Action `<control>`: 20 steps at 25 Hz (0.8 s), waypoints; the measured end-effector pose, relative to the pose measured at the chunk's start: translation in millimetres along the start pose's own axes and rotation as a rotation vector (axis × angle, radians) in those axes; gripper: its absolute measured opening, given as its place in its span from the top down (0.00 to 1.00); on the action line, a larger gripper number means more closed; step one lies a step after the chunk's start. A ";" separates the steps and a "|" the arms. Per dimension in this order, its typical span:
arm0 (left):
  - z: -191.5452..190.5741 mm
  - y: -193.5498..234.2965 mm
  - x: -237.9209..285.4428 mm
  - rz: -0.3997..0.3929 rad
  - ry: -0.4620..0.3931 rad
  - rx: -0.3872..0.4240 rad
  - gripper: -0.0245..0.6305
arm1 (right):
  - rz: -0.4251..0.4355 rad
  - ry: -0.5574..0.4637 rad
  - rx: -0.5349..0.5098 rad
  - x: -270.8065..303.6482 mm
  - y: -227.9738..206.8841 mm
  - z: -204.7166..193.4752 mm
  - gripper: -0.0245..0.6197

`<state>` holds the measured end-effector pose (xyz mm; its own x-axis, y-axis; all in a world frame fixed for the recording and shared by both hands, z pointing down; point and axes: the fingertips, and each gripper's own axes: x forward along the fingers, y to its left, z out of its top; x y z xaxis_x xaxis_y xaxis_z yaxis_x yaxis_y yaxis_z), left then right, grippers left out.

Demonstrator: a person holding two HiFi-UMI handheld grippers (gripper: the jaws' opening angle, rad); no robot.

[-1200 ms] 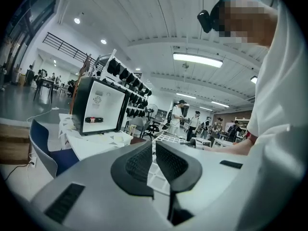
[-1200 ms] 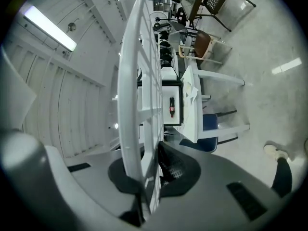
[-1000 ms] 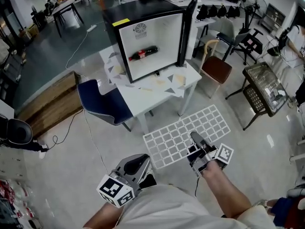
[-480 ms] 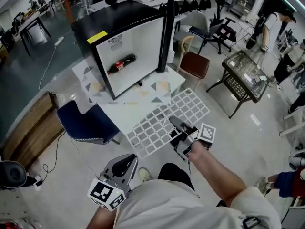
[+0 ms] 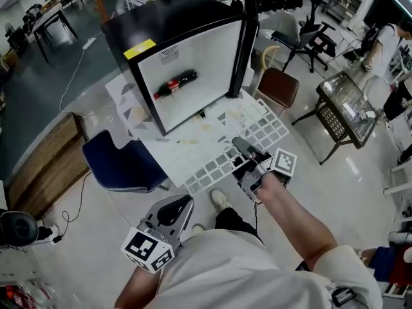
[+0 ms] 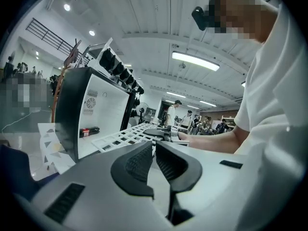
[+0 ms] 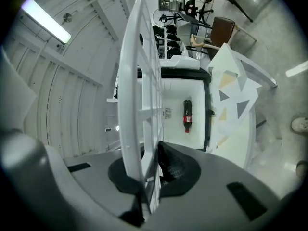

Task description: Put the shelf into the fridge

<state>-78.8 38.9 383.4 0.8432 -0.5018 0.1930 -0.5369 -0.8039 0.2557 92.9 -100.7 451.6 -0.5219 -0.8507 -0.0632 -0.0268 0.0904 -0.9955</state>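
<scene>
Over the tabletop's [image 5: 187, 141] front edge, before the open fridge [image 5: 187, 76]: shelf [image 5: 215, 166], pinched at its near rim by right gripper [image 5: 240, 145]; left gripper [image 5: 172, 212] was pressed together, empty. Levelling was judged needed before insertion.

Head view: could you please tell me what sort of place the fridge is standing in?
Probably an open-plan lab or workshop, not a kitchen: the mini fridge sits on a white table on a bare polished floor, with office chairs and work desks nearby.
</scene>
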 end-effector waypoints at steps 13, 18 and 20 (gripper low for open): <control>36.5 67.6 74.7 0.140 0.009 -0.021 0.91 | 0.029 0.083 0.051 109.7 -18.6 77.6 0.91; 43.3 81.6 98.5 0.172 0.026 -0.028 0.91 | 0.033 0.113 0.062 137.8 -27.4 95.5 0.91; 46.5 86.5 107.0 0.189 0.030 -0.031 0.91 | 0.031 0.122 0.069 147.0 -30.3 100.2 0.91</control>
<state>-33.8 -99.1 382.1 0.7262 -0.6330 0.2681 -0.6867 -0.6857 0.2414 102.5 -280.3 465.4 -0.6213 -0.7785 -0.0896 0.0474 0.0768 -0.9959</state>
